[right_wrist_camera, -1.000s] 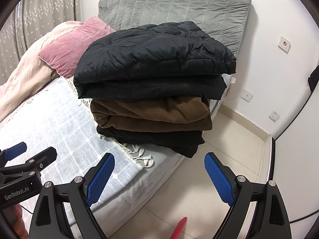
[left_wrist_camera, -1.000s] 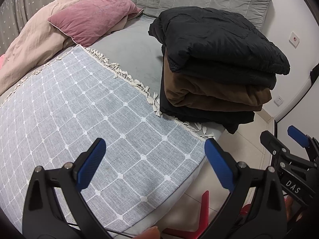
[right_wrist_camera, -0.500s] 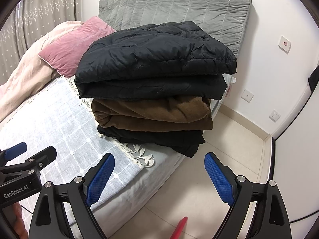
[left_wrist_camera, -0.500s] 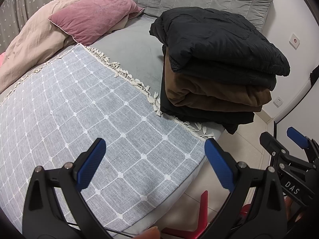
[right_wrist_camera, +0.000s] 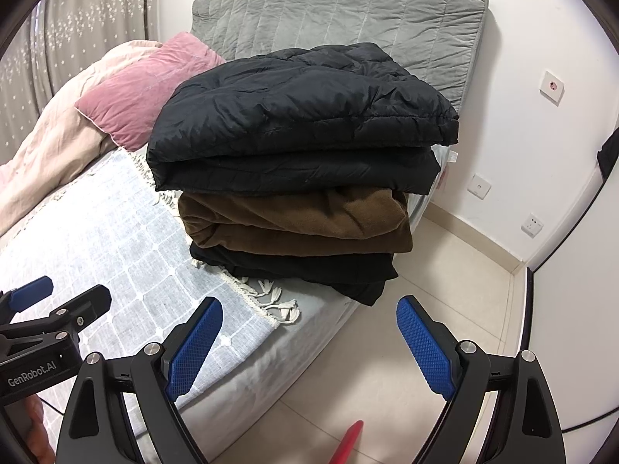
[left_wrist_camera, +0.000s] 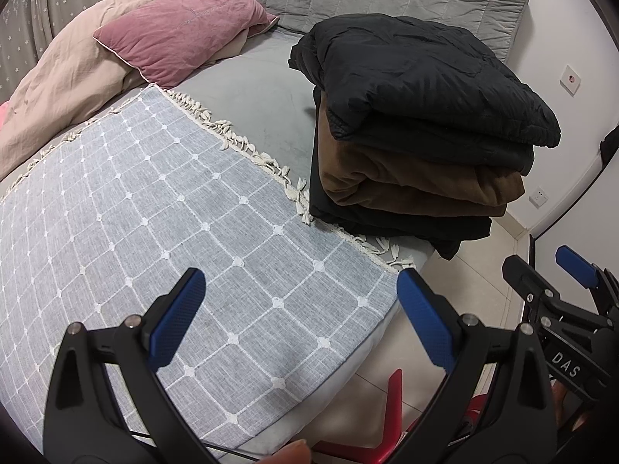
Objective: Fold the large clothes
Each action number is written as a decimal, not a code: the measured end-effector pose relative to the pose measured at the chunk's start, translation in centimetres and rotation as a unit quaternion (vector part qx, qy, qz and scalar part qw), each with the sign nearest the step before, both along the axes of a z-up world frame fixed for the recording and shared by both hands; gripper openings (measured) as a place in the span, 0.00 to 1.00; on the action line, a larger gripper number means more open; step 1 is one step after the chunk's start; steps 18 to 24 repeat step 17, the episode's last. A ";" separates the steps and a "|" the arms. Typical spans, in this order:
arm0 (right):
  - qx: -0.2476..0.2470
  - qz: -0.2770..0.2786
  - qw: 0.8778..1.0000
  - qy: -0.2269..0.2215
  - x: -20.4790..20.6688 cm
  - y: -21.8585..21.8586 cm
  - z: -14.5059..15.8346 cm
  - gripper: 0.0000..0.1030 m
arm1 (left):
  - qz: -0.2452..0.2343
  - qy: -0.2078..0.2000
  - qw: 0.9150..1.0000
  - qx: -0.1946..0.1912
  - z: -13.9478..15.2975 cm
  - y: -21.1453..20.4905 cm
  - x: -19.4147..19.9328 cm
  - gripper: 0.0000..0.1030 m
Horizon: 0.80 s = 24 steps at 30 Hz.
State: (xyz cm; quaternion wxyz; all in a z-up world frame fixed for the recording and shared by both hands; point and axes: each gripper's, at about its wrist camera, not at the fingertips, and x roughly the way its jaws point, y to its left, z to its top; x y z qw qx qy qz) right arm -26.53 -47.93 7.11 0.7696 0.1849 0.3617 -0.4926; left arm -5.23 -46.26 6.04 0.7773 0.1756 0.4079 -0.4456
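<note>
Folded clothes stand in a stack at the bed's corner: a black puffy jacket [left_wrist_camera: 425, 77] [right_wrist_camera: 301, 116] on top, a brown garment [left_wrist_camera: 406, 181] [right_wrist_camera: 294, 220] under it, a black one [left_wrist_camera: 394, 224] [right_wrist_camera: 309, 270] at the bottom. My left gripper [left_wrist_camera: 300, 321] hovers open over the grey checked blanket [left_wrist_camera: 154, 212], well short of the stack, nothing between its blue pads. My right gripper [right_wrist_camera: 309, 348] is open and empty, over the bed's edge and the floor, below the stack. Each gripper shows at the edge of the other's view.
A pink pillow [left_wrist_camera: 182, 27] and a beige duvet [left_wrist_camera: 65, 77] lie at the head of the bed. The grey padded headboard [right_wrist_camera: 348, 15] stands against a white wall with sockets. Tiled floor [right_wrist_camera: 445, 290] lies to the right, and a red plastic object [left_wrist_camera: 371, 433] sits below.
Both views have shifted very slightly; the stack and both grippers stay as they were, open and empty.
</note>
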 end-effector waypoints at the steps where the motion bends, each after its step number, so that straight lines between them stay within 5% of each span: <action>1: 0.000 0.000 1.000 0.000 0.0 0.0 0.0 0.90 | 0.000 0.000 1.000 0.000 0.0 0.0 0.0 0.96; 24: -0.001 0.002 1.000 0.005 0.1 1.1 0.8 0.90 | 0.000 0.030 1.000 0.002 -0.2 1.6 0.3 0.96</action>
